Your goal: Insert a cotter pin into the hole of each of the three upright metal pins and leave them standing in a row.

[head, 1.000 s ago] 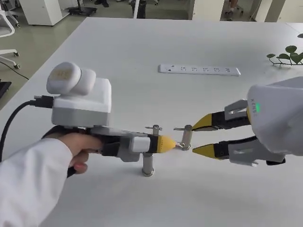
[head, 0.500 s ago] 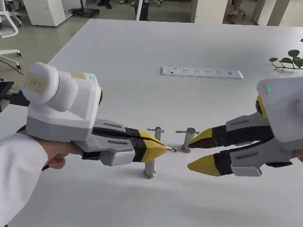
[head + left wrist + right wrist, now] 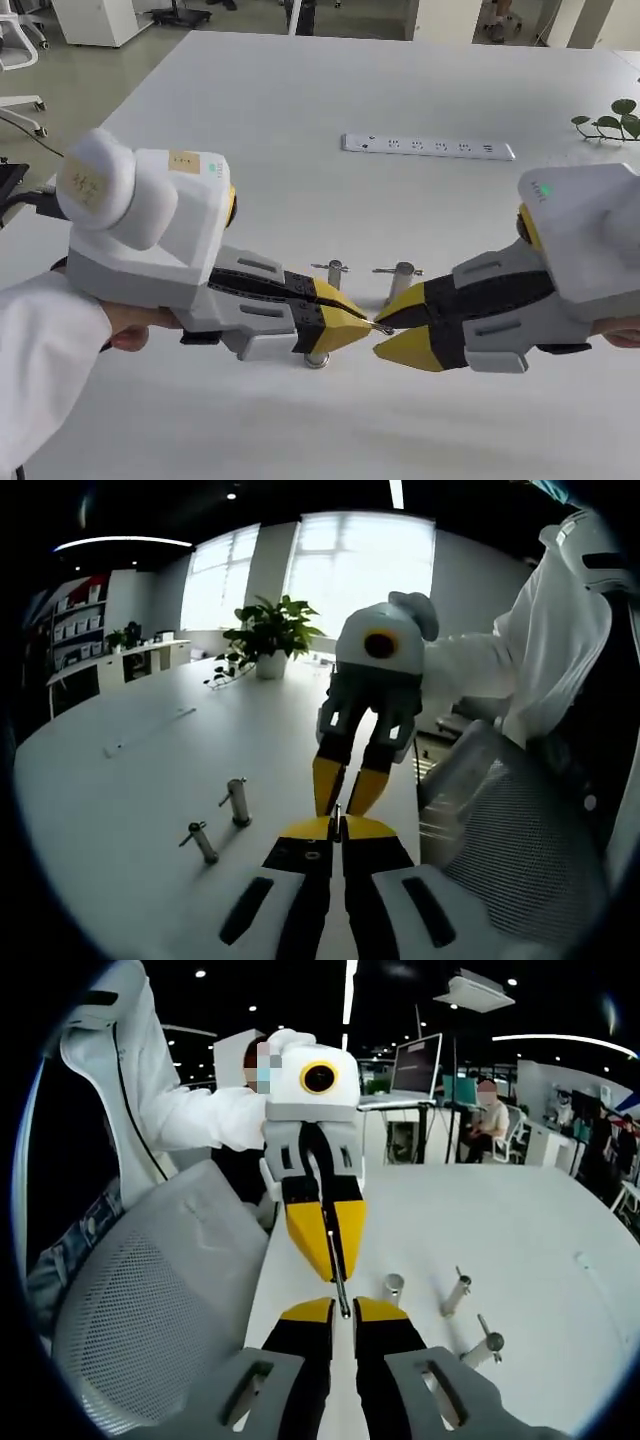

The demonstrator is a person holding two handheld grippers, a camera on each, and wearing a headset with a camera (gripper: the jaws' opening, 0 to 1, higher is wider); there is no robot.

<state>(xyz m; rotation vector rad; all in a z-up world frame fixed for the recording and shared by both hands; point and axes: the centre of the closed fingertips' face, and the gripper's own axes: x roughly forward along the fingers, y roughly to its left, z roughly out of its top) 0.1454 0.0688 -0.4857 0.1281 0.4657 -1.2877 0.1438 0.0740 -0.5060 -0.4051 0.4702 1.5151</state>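
Steel wire, judged light, springy and easily bent, the cotter pin (image 3: 341, 1285) is pinched above the tabletop (image 3: 300, 130) in the closed left claw (image 3: 368, 325). The right claw (image 3: 343, 1308) is set nearly closed around it, grip uncertain. A hold near its head is advised.

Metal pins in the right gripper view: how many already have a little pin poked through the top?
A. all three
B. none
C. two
C: the middle metal pin and the right metal pin each have a crosspiece through the top. The left metal pin is bare on top, and a loose cotter pin shows just left of it in that view.
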